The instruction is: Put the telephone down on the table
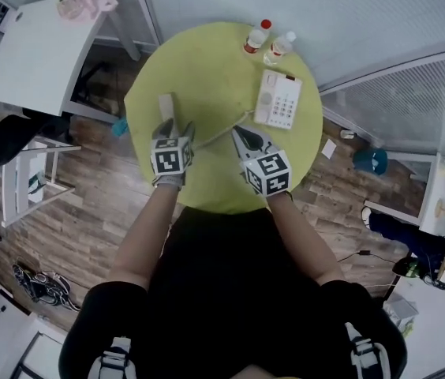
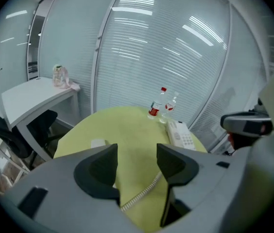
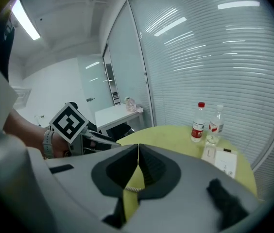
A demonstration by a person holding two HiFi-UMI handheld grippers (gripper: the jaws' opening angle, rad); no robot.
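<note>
The white telephone base (image 1: 278,99) sits at the right of the round yellow-green table (image 1: 207,69). Its beige handset (image 1: 167,105) lies flat on the table to the left, and the coiled cord (image 1: 211,136) runs from there to the base. My left gripper (image 1: 175,126) hovers just behind the handset, jaws open and empty. In the left gripper view the handset (image 2: 98,143) shows left of the jaws and the cord (image 2: 146,188) beneath my left gripper (image 2: 137,152). My right gripper (image 1: 242,135) is shut on nothing (image 3: 138,149), above the cord (image 3: 129,189).
Two water bottles (image 1: 256,36) (image 1: 280,46) stand at the table's far edge beside the base. A white desk (image 1: 41,54) with a pink bag (image 1: 84,4) is at the back left. Glass walls with blinds close in the far side. A white chair (image 1: 29,180) stands left.
</note>
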